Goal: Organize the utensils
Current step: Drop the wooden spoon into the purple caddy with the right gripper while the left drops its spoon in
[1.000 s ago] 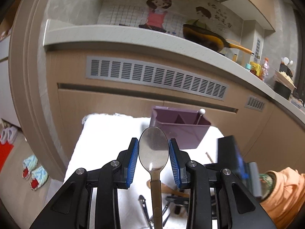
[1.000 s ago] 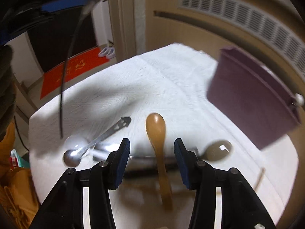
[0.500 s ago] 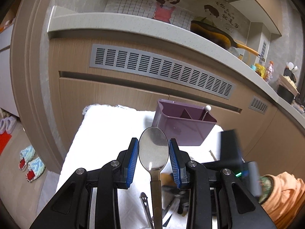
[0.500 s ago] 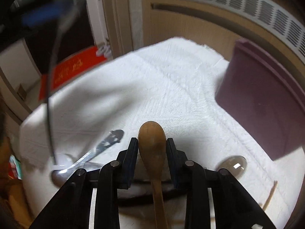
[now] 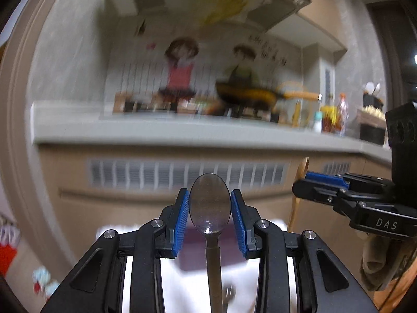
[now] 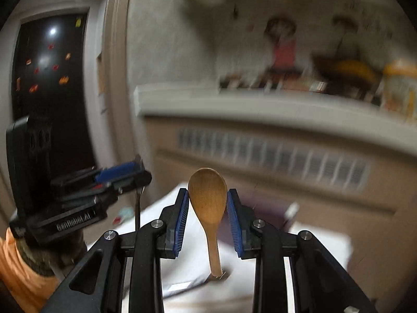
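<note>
Now both hands have come up from the white cloth (image 6: 307, 245), each with a spoon. Nearest, the left gripper (image 5: 209, 219) has its jaws clenched on the bowl of the metal spoon (image 5: 209, 206), handle hanging down. The right gripper (image 6: 207, 221), whose jaws stood apart around the wooden spoon (image 6: 207, 198) a second ago, now grasps its bowl. So both pick-ups seem done, and the carry to the purple organizer (image 6: 263, 216) is next, I think. It stands below and ahead on the worktop, mostly hidden. Between the grippers there is free air, but they are near each other. Behind, the cabinet front (image 5: 182, 203) closes the space.
</note>
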`<state>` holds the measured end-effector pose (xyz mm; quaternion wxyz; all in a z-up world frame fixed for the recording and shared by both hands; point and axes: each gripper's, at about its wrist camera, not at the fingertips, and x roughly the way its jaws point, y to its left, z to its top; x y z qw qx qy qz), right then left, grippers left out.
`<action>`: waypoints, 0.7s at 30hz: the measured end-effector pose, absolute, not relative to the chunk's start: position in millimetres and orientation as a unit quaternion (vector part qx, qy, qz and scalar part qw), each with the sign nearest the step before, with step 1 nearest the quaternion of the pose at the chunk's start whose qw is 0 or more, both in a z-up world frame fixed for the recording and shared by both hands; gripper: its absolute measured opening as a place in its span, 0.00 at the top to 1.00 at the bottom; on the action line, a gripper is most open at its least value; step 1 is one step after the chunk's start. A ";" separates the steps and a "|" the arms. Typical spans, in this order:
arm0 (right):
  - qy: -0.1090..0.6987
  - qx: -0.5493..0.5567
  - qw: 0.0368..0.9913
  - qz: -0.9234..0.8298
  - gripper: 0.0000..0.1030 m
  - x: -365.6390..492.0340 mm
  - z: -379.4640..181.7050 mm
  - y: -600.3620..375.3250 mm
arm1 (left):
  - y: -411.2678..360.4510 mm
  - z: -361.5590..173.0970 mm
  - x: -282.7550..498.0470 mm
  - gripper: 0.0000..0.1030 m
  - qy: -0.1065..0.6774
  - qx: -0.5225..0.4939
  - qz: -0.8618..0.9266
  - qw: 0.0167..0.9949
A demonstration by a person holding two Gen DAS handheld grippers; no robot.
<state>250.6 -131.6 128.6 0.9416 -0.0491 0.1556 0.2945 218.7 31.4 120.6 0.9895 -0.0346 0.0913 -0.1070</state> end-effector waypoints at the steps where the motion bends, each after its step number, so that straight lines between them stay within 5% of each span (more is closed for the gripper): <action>1: 0.142 -0.050 0.947 0.286 0.73 254.9 142.6 -134.1 | 30.0 131.2 225.2 0.68 0.080 -0.036 -0.109 0.990; 8: 0.098 -0.027 0.964 0.245 0.73 309.8 177.2 -149.6 | 22.8 166.2 292.1 0.67 0.023 -0.056 -0.117 0.991; 21: 0.226 -0.016 0.952 0.205 0.73 406.4 51.1 -138.9 | 16.6 67.4 398.2 0.67 0.111 -0.061 -0.087 0.988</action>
